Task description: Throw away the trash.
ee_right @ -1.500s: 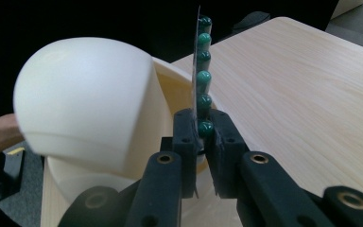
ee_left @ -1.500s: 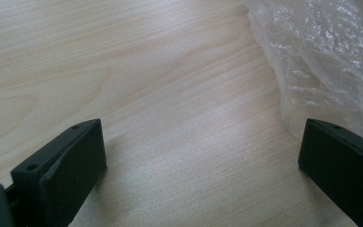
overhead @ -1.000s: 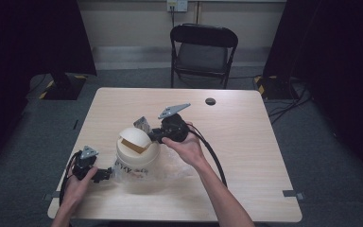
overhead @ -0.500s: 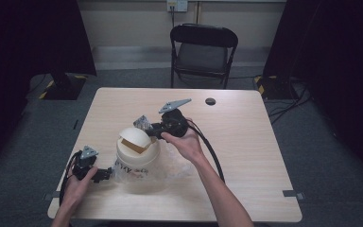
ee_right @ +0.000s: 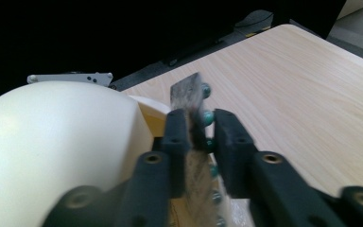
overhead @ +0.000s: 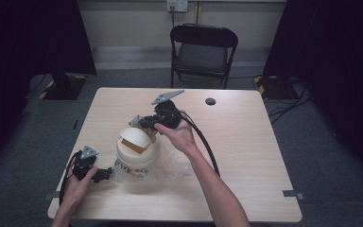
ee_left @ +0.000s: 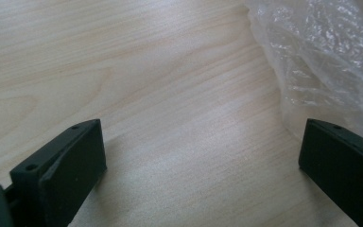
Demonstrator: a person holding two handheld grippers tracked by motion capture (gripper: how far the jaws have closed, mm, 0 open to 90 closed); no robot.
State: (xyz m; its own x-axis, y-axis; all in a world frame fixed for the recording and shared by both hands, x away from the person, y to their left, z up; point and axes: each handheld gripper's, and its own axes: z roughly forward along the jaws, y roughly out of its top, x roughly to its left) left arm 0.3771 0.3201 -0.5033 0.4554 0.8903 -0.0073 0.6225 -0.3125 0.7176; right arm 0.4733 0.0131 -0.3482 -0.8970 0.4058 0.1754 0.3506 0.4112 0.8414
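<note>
In my left gripper view, the left gripper (ee_left: 203, 165) has its jaws wide apart over bare table (ee_left: 137, 71), and a crinkled clear plastic bag (ee_left: 331, 56) lies just beside the far jaw. From the high view I see this gripper (overhead: 105, 174) lying low at the near left of the table, pointing at the bag under a white bin (overhead: 137, 158) with a domed lid.

My right gripper view gives what the high view cannot: the right gripper (ee_right: 199, 130) is clamped on a thin flat blister card (ee_right: 189, 101) with small green beads along one edge, and its jaws have just been closing. The card stands upright just beside the white dome (ee_right: 56, 142). In the high view the right gripper (overhead: 144, 124) is at the far side of the bin, above its lid.
</note>
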